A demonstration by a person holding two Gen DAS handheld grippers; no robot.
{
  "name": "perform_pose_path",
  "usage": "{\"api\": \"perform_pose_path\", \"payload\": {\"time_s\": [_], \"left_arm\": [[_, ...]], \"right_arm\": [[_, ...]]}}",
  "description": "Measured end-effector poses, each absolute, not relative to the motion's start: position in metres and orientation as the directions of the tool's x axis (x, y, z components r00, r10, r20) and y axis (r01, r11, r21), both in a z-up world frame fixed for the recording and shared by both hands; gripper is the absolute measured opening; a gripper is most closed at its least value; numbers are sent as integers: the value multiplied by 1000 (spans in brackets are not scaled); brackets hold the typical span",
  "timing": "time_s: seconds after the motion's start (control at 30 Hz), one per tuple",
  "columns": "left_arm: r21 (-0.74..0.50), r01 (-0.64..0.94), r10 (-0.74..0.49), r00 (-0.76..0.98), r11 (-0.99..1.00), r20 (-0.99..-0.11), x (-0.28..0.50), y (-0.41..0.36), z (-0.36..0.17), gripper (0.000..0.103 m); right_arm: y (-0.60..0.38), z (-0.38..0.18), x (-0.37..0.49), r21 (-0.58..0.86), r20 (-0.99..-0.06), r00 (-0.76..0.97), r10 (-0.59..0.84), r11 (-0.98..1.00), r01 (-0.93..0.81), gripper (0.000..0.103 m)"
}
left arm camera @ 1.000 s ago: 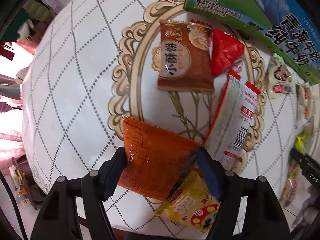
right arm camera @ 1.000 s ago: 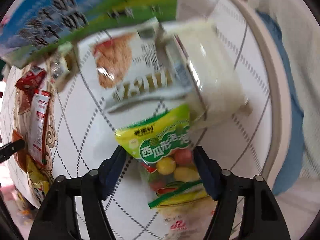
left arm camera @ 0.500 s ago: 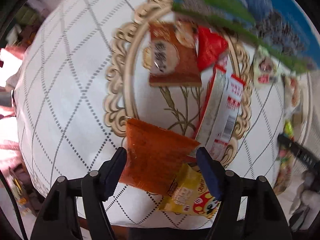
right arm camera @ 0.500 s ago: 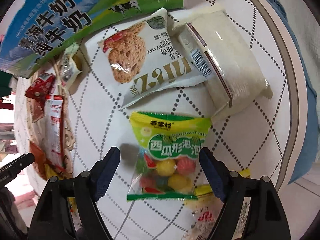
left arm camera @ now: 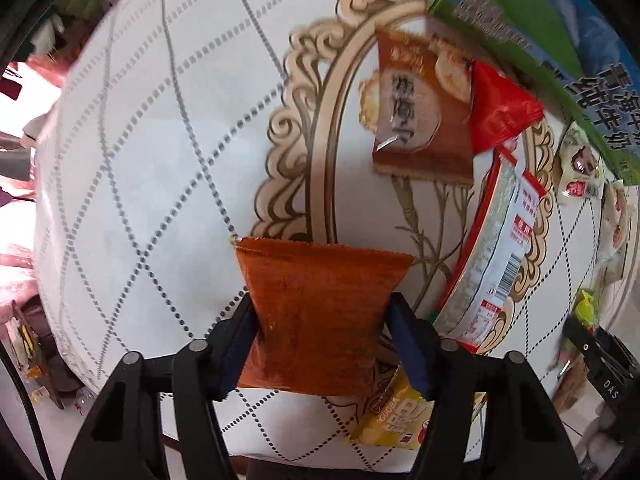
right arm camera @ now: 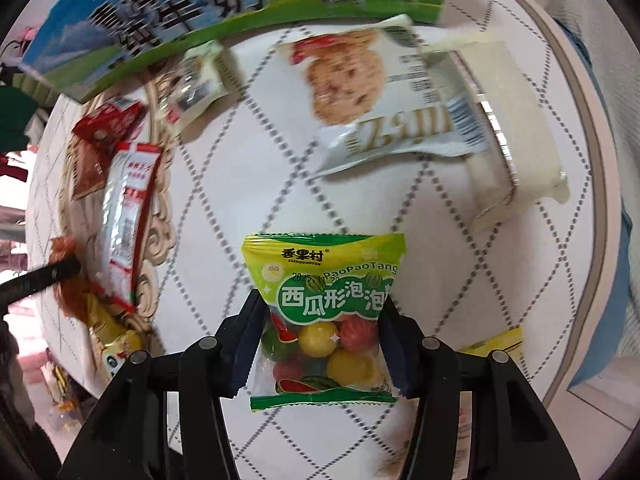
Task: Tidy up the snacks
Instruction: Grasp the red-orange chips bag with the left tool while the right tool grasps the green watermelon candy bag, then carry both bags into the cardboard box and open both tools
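My left gripper [left arm camera: 320,332] is shut on an orange snack packet [left arm camera: 320,304], pinched at its waist above the round white table [left arm camera: 140,160]. My right gripper [right arm camera: 320,332] is shut on a green bag of round candies [right arm camera: 324,308]. A brown biscuit packet [left arm camera: 416,108], a red packet [left arm camera: 500,108], a long red-and-white packet [left arm camera: 496,256] and a yellow packet [left arm camera: 400,416] lie by the left gripper. An oat cookie packet [right arm camera: 380,96] and a white packet [right arm camera: 516,152] lie beyond the right gripper.
A large green-and-blue milk carton box [right arm camera: 200,8] stands at the far side and also shows in the left wrist view [left arm camera: 560,24]. Small white candy packets [left arm camera: 580,164] lie beside it. The table edge curves at the right [right arm camera: 592,160].
Both grippers have closed: the left on the orange packet, the right on the green candy bag. Both packets now sit pinched between the fingers and lifted slightly.
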State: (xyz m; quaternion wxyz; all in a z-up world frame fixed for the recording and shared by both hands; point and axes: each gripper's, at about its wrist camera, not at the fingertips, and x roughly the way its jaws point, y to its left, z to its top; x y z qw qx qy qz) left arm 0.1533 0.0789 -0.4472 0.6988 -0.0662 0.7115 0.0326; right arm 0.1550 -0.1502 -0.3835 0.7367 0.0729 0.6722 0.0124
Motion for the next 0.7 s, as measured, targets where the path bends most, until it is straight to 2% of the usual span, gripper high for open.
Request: {"api": "perform_pose_path", "payload": {"time_s": [0.2, 0.3, 0.53, 0.7], "left_arm": [[-18, -119, -17, 7, 993, -1000, 146, 76, -460, 63], [-37, -146, -32, 37, 989, -999, 140, 63, -453, 55], [-97, -160, -82, 99, 982, -992, 131, 49, -409, 53], [-174, -128, -152, 164, 976, -975, 134, 34, -368, 53]], "right_arm": [[-161, -394, 155, 123, -990, 73, 118, 990, 68, 58], [-159, -393, 157, 107, -991, 92, 102, 993, 52, 56], [-165, -367, 150, 170, -978, 138, 157, 982, 85, 56], [-164, -326, 158, 237, -957, 193, 218, 968, 83, 55]]}}
